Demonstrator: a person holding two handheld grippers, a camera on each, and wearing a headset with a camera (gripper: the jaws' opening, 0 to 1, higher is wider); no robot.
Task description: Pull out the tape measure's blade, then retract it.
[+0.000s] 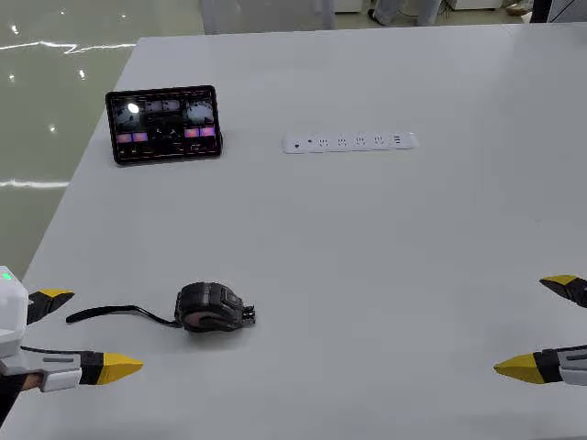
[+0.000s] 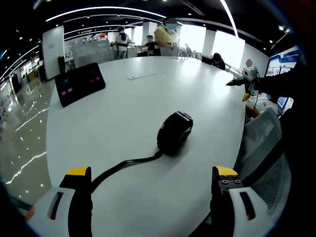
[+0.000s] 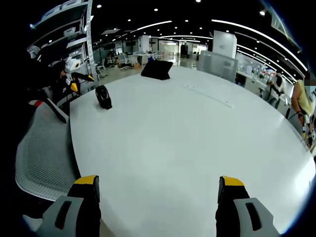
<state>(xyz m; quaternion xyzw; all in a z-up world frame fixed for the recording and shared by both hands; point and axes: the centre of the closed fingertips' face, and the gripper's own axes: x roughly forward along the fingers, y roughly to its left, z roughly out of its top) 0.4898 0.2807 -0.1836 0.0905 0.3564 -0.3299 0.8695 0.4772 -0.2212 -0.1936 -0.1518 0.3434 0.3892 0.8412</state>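
Observation:
A dark grey tape measure (image 1: 211, 308) lies on the white table (image 1: 367, 238), its black wrist strap (image 1: 115, 313) trailing left and its blade hook at the right end. My left gripper (image 1: 87, 332) is open at the near left, its yellow tips on either side of the strap's end. In the left gripper view the tape measure (image 2: 174, 132) sits ahead of the open left gripper (image 2: 150, 173). My right gripper (image 1: 546, 323) stands open at the near right edge, far from the tape. The right gripper view has the tape measure (image 3: 102, 96) far off to the left.
A tablet (image 1: 163, 123) stands propped at the back left. A white power strip (image 1: 348, 142) lies beyond the table's middle. A mesh chair (image 3: 42, 153) is by the near edge. People stand in the background (image 2: 165, 37).

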